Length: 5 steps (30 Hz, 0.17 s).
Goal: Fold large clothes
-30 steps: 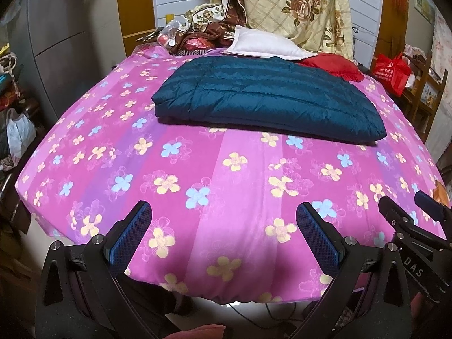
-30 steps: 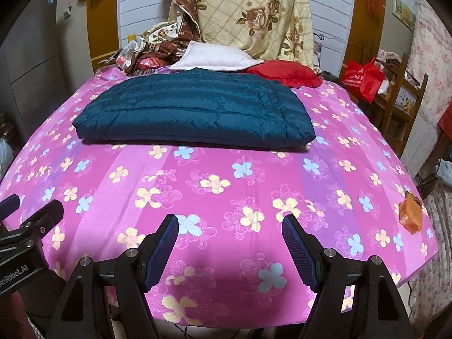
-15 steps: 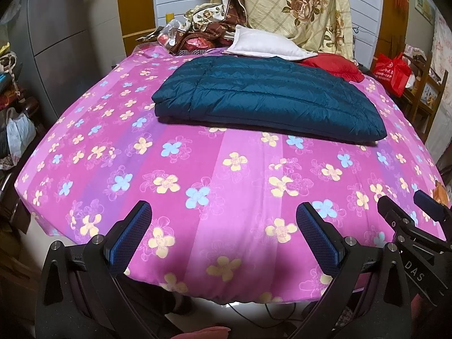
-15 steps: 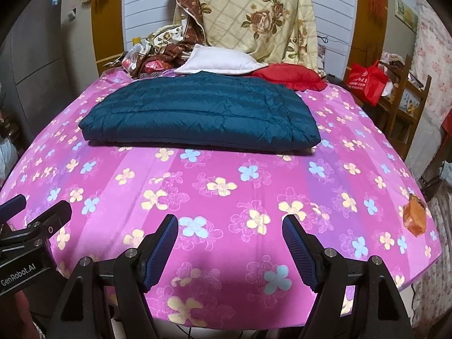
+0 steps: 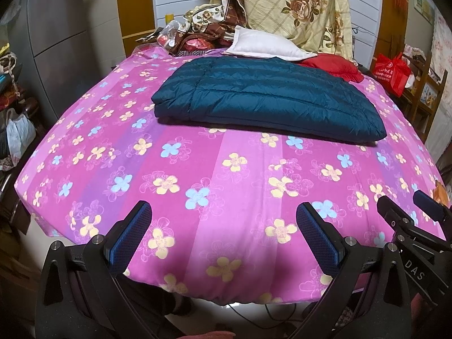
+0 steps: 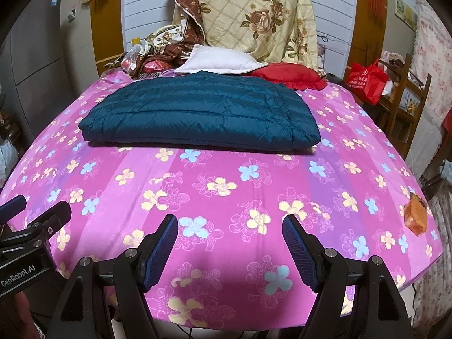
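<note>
Left hand-held gripper (image 5: 223, 236): jaws spread wide, nothing between the blue pads, hovering over the near edge of the bed (image 5: 84, 130). Right hand-held gripper (image 6: 230, 247): same state, jaws spread, empty, also above the near edge. Each one shows in the other's view: the right at 4 o'clock in the left wrist view (image 5: 406, 214), the left at 8 o'clock in the right wrist view (image 6: 31, 220). They sit side by side, apart, neither touching the sheet as far as I can tell.

Teal quilted jacket (image 5: 265, 96) is folded into a flat rectangle, lying on the pink flowered sheet (image 5: 231, 175) toward 12 o'clock of both views, well apart from both grippers. Right wrist view shows it (image 6: 197, 113) stacked in layers with the fold edge facing the cameras.

Behind the jacket at 12 o'clock: white pillow (image 5: 265, 45) touching its far edge, red cushion (image 5: 333, 66) just beside it at 1 o'clock. A cream rose-print quilt (image 6: 254, 14) hangs upright behind them. Pile of brown patterned fabric (image 5: 203, 34) at 11 o'clock.

Red bag (image 6: 367, 80) off the bed at 2 o'clock on wooden furniture. Small orange item (image 6: 415, 214) on the sheet near the bed's right edge at 4 o'clock; can't tell what it is.
</note>
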{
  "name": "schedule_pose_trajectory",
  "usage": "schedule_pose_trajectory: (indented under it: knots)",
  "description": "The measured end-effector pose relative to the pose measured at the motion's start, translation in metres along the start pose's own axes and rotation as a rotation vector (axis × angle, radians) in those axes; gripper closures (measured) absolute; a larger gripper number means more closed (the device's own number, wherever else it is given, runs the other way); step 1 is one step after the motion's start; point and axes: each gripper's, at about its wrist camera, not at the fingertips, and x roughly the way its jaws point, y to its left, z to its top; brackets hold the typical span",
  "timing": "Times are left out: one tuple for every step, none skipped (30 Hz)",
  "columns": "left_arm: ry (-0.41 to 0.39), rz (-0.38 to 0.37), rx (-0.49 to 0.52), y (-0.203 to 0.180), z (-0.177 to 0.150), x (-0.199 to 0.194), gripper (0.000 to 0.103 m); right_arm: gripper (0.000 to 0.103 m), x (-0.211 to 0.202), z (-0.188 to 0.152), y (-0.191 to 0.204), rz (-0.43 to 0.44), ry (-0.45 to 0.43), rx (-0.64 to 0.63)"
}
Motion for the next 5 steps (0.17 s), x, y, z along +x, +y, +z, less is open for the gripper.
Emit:
schedule_pose_trajectory:
  knots:
    - [0.0, -0.001, 0.0, 0.0001, 0.0, 0.0, 0.001, 0.029, 0.0005, -0.0002, 0.0, 0.0, 0.002, 0.001]
    - [-0.002, -0.002, 0.002, 0.0001, 0.0001, -0.0004, 0.001, 0.029, 0.001, -0.0004, -0.0001, 0.001, 0.006, 0.003]
    - [-0.006, -0.001, 0.003, -0.0004, -0.0006, -0.0012, 0.001, 0.029, 0.001, -0.0008, -0.0009, 0.002, 0.008, 0.005]
    - [-0.008, 0.0, 0.005, 0.0, 0.0014, -0.0009, 0.001, 0.029, 0.0016, -0.001, -0.0016, 0.004, 0.011, 0.007]
    - [-0.01, 0.001, 0.007, -0.0003, 0.0015, -0.0013, 0.001, 0.029, 0.0019, -0.001, -0.0014, 0.005, 0.013, 0.009]
